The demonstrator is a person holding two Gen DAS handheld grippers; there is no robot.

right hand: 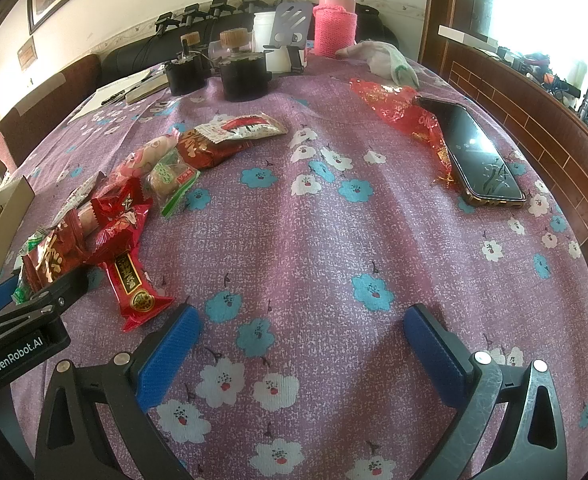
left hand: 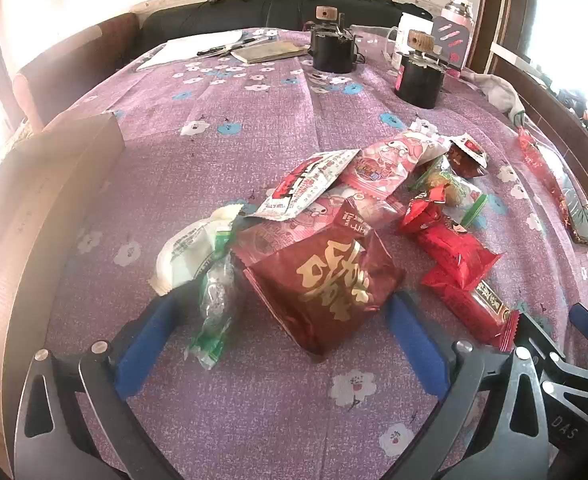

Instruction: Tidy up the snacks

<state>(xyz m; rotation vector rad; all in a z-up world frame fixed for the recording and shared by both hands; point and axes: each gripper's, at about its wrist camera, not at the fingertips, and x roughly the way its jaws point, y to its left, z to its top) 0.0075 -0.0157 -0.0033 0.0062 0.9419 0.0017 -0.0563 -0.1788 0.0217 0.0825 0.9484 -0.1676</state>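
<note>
1. Position: left hand-held gripper (left hand: 282, 332) is spread wide, w/ the dark red packet (left hand: 325, 284) right between its blue pads, nothing clamped yet.
2. Packet sits at the near end of the snack pile on the desk (left hand: 254, 420); its long axis runs diagonal across the gap, so prob. needs a slight twist before closing.
3. Right hand-held gripper (right hand: 301, 344) also wide, empty, over bare cloth; pile lies well to its left.
4. Left is clearly nearer.
</note>
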